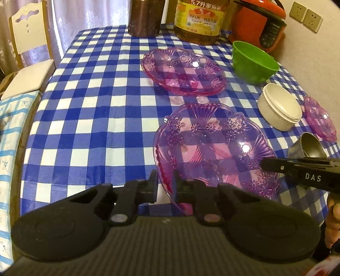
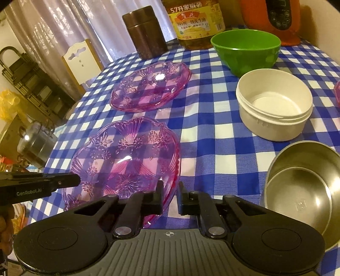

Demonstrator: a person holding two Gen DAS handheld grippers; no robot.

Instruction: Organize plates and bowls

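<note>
A near purple glass plate [image 1: 214,148] [image 2: 125,157] lies on the checked tablecloth. My left gripper [image 1: 164,186] is shut on its left rim. My right gripper [image 2: 171,195] is shut on its right rim; it shows at the right in the left wrist view [image 1: 297,169]. A second purple plate [image 1: 182,71] [image 2: 150,87] lies farther back. A green bowl [image 1: 254,61] [image 2: 246,49], a white bowl [image 1: 280,106] [image 2: 274,106] and a steel bowl [image 1: 308,147] [image 2: 301,191] stand on the right. A small purple dish [image 1: 319,118] lies at the far right.
An oil bottle [image 1: 199,19] [image 2: 195,21], a brown jar [image 1: 145,17] [image 2: 144,31] and an orange cooker [image 1: 261,23] stand at the table's back edge. A chair [image 1: 29,42] stands left of the table. The wall is on the right.
</note>
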